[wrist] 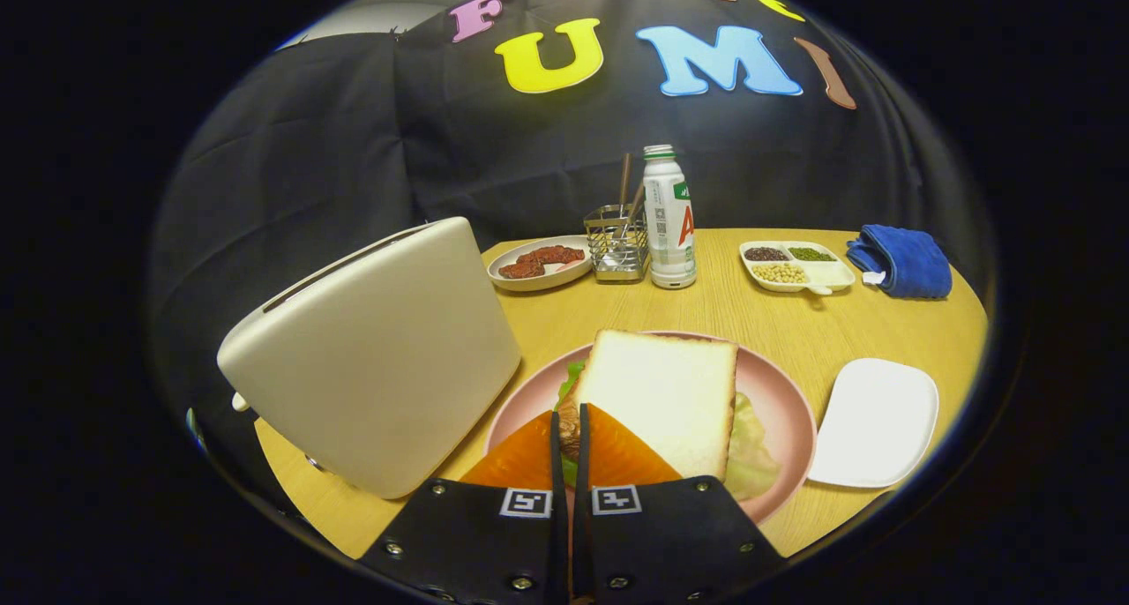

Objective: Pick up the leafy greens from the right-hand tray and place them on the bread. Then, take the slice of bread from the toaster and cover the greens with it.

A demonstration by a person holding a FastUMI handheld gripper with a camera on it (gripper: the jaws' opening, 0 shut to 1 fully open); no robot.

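Wooden table (767, 318), bread slice (661, 393) over leafy greens (754, 451) on pink plate (781, 393), gripper (570, 429) fingers together.

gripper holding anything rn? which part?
Cannot tell. The gripper fingers look nearly closed over the near corner of the bread slice on the pink plate; any pinch is hidden.

Wooden table (758, 323) bears toaster (379, 358), plates (776, 402), bottle (668, 217), cloth (904, 261).

I see even, fairly bright overhead light on the table (794, 323); shadows soft and short. Mild sheen on the toaster (379, 358) side and the white tray (878, 422). Centre is sharp; strong fisheye bending curves the table rim, and detail softens and darkens outward. Gripper (570, 429) fingers, close together, look slightly blurred up close.
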